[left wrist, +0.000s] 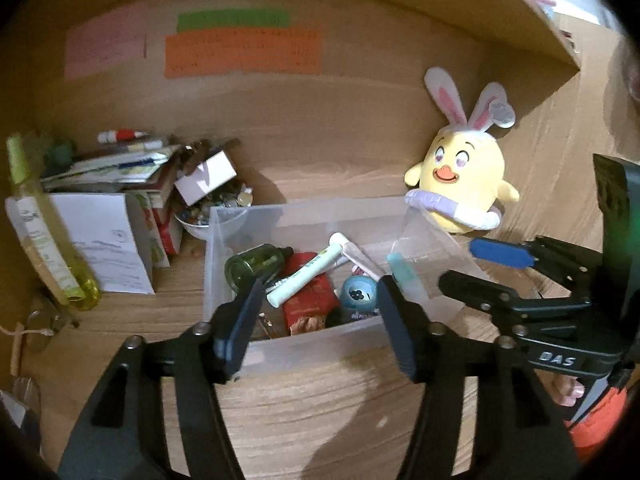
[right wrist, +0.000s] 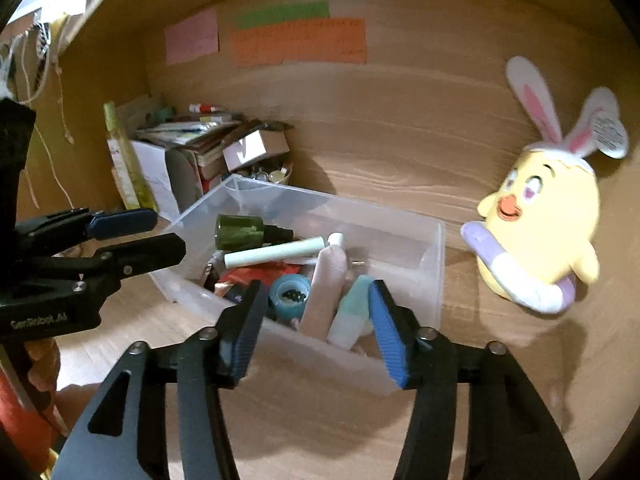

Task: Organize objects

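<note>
both open grippers, left gripper (left wrist: 316, 316) and right gripper (right wrist: 316, 328), just before clear bin (right wrist: 400, 216)

Both tools same build: black skeletal arms w/ triangular cutouts, silver pivot screws, blue ribbed pads on the fingers. Left tool (left wrist: 316, 322), right tool (right wrist: 316, 330). Right tool body reads "DAS" in white, left one "GenRobot.AI". Orange-red sleeve (right wrist: 20, 420) behind left tool; same colour behind right tool.
</note>
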A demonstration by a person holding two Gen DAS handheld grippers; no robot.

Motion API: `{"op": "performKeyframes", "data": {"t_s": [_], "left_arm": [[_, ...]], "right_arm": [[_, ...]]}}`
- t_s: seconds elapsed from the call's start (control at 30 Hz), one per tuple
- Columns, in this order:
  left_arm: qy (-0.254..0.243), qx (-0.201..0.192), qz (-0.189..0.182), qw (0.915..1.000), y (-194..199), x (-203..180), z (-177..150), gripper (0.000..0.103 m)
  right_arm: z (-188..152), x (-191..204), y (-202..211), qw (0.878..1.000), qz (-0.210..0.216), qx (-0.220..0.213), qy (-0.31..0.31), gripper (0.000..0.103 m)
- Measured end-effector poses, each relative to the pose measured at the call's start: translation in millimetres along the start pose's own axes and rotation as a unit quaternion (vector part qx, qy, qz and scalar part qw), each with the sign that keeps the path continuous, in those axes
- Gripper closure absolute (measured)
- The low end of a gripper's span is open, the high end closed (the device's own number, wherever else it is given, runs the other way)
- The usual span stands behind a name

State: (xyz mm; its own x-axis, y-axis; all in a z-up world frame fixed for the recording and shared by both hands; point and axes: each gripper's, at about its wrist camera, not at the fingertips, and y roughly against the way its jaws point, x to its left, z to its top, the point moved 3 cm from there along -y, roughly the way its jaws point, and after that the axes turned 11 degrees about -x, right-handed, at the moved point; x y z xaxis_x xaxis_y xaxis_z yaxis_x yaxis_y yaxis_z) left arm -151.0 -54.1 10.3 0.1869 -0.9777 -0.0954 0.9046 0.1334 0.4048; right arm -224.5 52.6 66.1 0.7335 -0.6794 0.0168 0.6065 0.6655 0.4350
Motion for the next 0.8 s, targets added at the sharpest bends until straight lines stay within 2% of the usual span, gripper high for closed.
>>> {"op": "performKeyframes", "data": {"t_s": [0.17, 0.3, 0.8], "left_arm": [[0.009, -0.025, 0.008, 0.9996, 18.2, -3.4, -9.7, 0.02], [0.002, -0.035, 0.023, 0.9991, 25.7, -6.6, -20.4, 0.009], [0.013, -0.036, 0.022, 0.999, 36.0, -12.5, -44.5, 0.008]], "right_arm": [[-4.5, 2.7, 27.7, 0.999, -0.005, -0.032, -0.001, 0.024], [-11.0, 10.1, 44.2, 0.999, -0.011, -0.051, 0.009, 0.018], [-34.4, 14.5, 47.4, 0.999, -0.006, -0.045, -0.018, 0.018]]}}
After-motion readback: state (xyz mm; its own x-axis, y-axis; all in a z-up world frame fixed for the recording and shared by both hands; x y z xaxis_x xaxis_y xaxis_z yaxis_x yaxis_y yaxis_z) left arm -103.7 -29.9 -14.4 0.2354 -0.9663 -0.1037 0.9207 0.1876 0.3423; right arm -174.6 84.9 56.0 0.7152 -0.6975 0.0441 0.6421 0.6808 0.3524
